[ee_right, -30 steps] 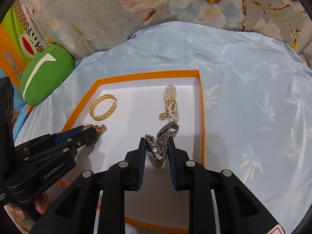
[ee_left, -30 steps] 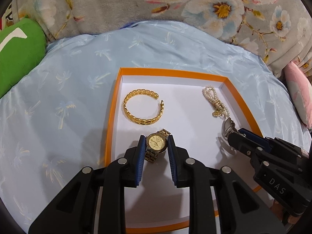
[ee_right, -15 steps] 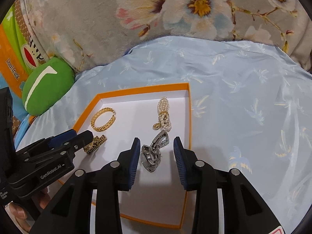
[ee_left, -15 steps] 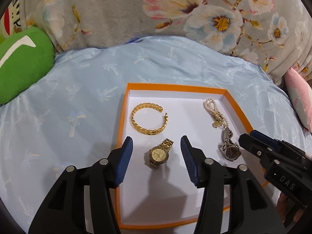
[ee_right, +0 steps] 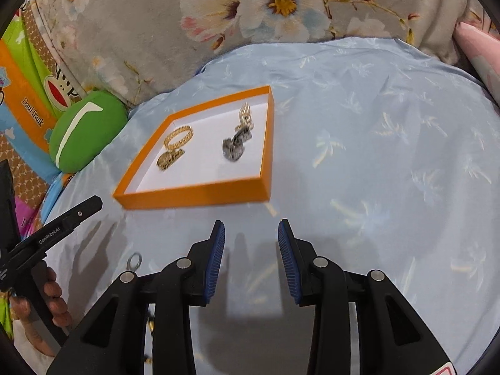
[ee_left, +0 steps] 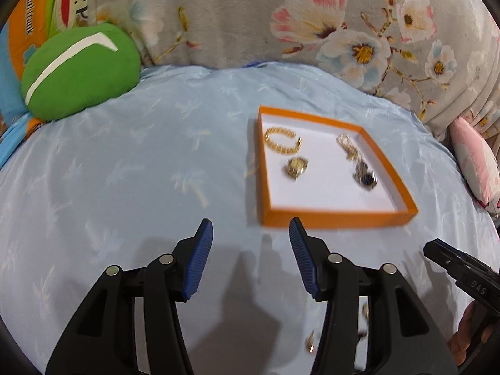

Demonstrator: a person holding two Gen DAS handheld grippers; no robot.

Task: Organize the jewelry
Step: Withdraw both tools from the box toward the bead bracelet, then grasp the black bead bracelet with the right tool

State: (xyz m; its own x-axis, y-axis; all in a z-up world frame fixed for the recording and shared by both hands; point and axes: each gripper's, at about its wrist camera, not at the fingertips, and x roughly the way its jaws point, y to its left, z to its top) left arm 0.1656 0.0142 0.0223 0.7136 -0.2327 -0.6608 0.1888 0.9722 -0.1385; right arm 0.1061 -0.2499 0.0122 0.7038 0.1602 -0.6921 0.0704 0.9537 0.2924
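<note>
Over the pale blue bedspread [ee_left: 125, 187], short of the orange tray [ee_left: 331, 217], both grippers hang with nothing in them. The left gripper [ee_left: 251, 257] has its jaws wide apart, and the blue pads [ee_left: 200, 261] touch neither cloth nor jewellery; the right gripper [ee_right: 251, 261] is likewise spread and empty.

Inside the tray lie four pieces: a gold bangle [ee_left: 282, 140] at about eleven o'clock on the white floor, a gold watch [ee_left: 296, 166] just below it, a pearl strand [ee_left: 347, 145] at about one o'clock, and a silver watch [ee_left: 365, 178] touching the strand's lower end. Motion blur softens all of them.

Judging by this layout, the step in hand is the return for more pieces, the tray being partly filled. Small loose items remain on the cloth outside it: a silver ring [ee_right: 134, 261] at nine o'clock from the right gripper's pads, and some gold bits [ee_left: 311, 343] close under the left gripper, half hidden by its arm, so what they are cannot be told.

The next move probably calls for lowering one gripper over such a small piece, closing gently so it does not skid on the slippery fabric, then carrying it to the bare near half of the tray
</note>
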